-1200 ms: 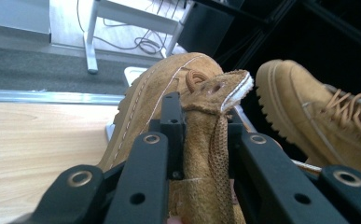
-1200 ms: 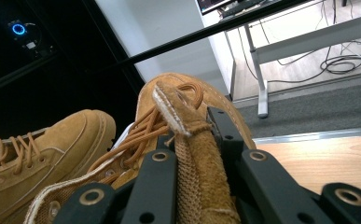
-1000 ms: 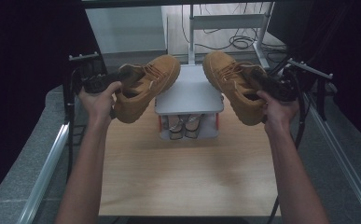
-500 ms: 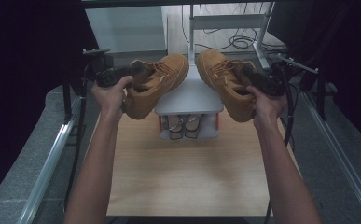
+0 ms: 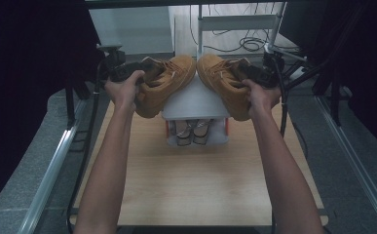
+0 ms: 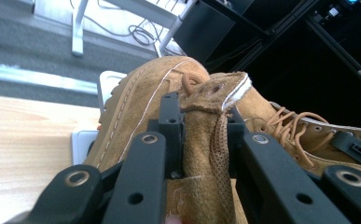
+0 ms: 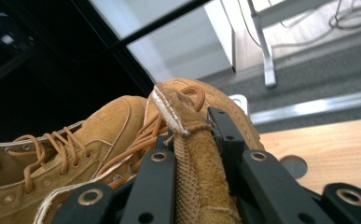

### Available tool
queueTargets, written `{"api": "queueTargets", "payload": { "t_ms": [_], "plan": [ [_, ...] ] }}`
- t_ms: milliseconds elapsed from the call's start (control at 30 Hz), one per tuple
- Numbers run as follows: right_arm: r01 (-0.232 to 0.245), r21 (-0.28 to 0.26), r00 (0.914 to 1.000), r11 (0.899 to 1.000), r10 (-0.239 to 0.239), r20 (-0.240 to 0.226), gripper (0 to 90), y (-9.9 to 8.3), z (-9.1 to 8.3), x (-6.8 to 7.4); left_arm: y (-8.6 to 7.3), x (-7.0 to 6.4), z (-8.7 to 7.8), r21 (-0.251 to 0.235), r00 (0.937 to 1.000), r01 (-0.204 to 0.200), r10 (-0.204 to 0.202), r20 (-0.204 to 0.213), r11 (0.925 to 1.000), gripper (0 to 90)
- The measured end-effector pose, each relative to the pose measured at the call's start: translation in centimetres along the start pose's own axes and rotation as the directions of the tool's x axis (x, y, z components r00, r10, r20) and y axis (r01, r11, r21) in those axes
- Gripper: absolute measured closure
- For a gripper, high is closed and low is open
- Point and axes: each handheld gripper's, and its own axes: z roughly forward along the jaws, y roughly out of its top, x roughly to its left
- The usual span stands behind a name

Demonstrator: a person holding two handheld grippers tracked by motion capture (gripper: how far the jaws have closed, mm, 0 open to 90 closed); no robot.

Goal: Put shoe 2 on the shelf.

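Two tan suede boots are held in the air above the white rack (image 5: 196, 100) at the far end of the tabletop (image 5: 196, 185). The left tool (image 5: 127, 69) is clamped on the tongue of the left boot (image 5: 164, 83); in the left gripper view its black jaws pinch that suede flap (image 6: 206, 135) from both sides. The right tool (image 5: 259, 74) grips the tongue of the right boot (image 5: 222, 83) the same way, with the flap (image 7: 197, 158) squeezed between its jaws in the right gripper view. The toes nearly meet over the rack's top, each boot tilted with its sole facing down and outward. Another pair of shoes (image 5: 192, 132) sits on the rack's lower shelf.

The step in hand looks like setting the pair on the rack's top. To do it well, level each boot so the sole comes down flat, not on an edge, and keep the toes just apart so they don't knock. The tongue is a soft hold, so lower slowly and let go only once the weight rests on the shelf. Whether the top has room for both side by side is hard to judge from here.
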Motion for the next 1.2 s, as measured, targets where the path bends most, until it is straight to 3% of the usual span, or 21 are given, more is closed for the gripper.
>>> {"api": "queueTargets", "payload": {
  "t_ms": [133, 267, 500, 633, 733, 867, 933, 1100, 1200],
  "plan": [
    [-0.018, 0.047, 0.9994, 0.999, 0.017, 0.031, 79.7, 0.8, 1.2, 0.1, 0.1, 0.6, 0.6, 0.018, 0.9994, 0.029, -0.029, 0.016, 0.9994, 76.2],
    [-0.014, 0.055, 0.9992, 0.998, 0.011, 0.039, 79.6, 1.2, 2.3, 0.2, 0.3, 0.7, 0.9, 0.032, 0.9995, 0.026, -0.027, 0.015, 0.9992, 75.2],
    [0.006, 0.126, 0.9996, 0.992, -0.009, 0.025, 70.9, 1.8, 3.7, -0.1, 1.2, 0.6, 1.9, 0.068, 0.9994, -0.026, 0.028, -0.019, 0.9974, 69.6],
    [0.028, 0.121, 0.9996, 0.992, -0.028, 0.001, 65.2, 2.0, 3.7, -0.4, 1.6, 1.3, 2.2, 0.089, 0.9994, -0.035, 0.035, 0.003, 0.9954, 64.1],
    [0.025, 0.114, 0.9996, 0.993, -0.023, -0.019, 64.2, 1.9, 3.7, -0.6, 1.8, 1.7, 2.3, 0.098, 0.9995, -0.027, 0.025, 0.020, 0.9948, 63.3],
    [0.036, 0.113, 0.9992, 0.993, -0.034, -0.022, 64.4, 1.8, 3.8, -0.4, 1.7, 1.9, 2.7, 0.107, 0.9987, 0.012, -0.017, 0.048, 0.9942, 64.3],
    [0.044, 0.114, 0.9989, 0.992, -0.042, -0.020, 64.4, 1.8, 3.7, -0.4, 1.7, 1.8, 2.8, 0.101, 0.9986, 0.024, -0.028, 0.044, 0.9946, 64.6],
    [0.043, 0.109, 0.9987, 0.993, -0.039, -0.032, 61.5, 1.9, 3.7, -0.7, 1.8, 1.9, 2.6, 0.108, 0.9992, 0.001, -0.005, 0.039, 0.9942, 63.0],
    [0.048, 0.099, 0.9980, 0.994, -0.044, -0.045, 56.9, 2.0, 3.6, -0.9, 2.0, 2.0, 2.5, 0.120, 0.9980, -0.052, 0.047, 0.043, 0.9914, 55.2]
  ]
}}
